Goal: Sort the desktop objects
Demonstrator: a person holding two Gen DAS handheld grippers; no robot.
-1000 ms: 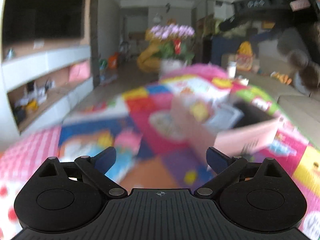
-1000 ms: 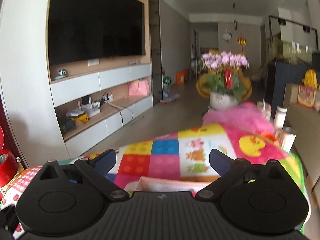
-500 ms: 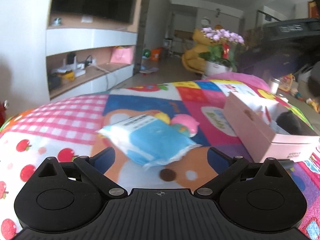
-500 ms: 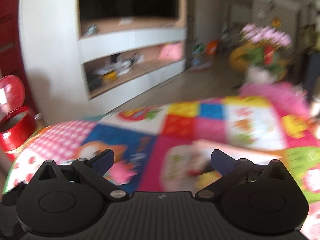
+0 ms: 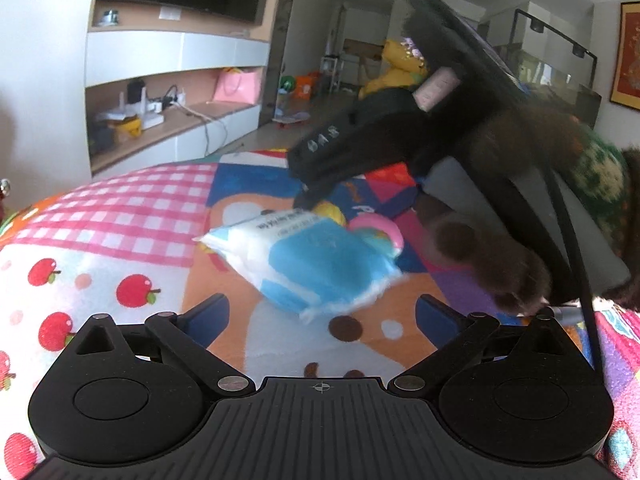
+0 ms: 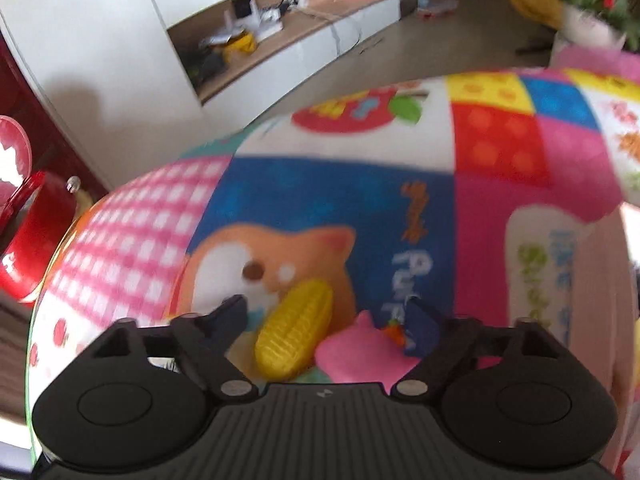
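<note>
Yellow toy corn (image 6: 295,332) and a pink toy (image 6: 362,354) both lie between the right gripper (image 6: 326,316) jaws, which are closing but not yet pressing either. Left gripper (image 5: 320,316) jaws released, empty, hovering just short of a blue-and-white tissue pack (image 5: 308,262). All three lie close together mid-worktop on a patchwork cloth (image 5: 132,216). Risk: the closing jaws may pinch corn and pink toy together, or squeeze the rounded corn out sideways. Second risk: the two grippers crowd each other.
</note>
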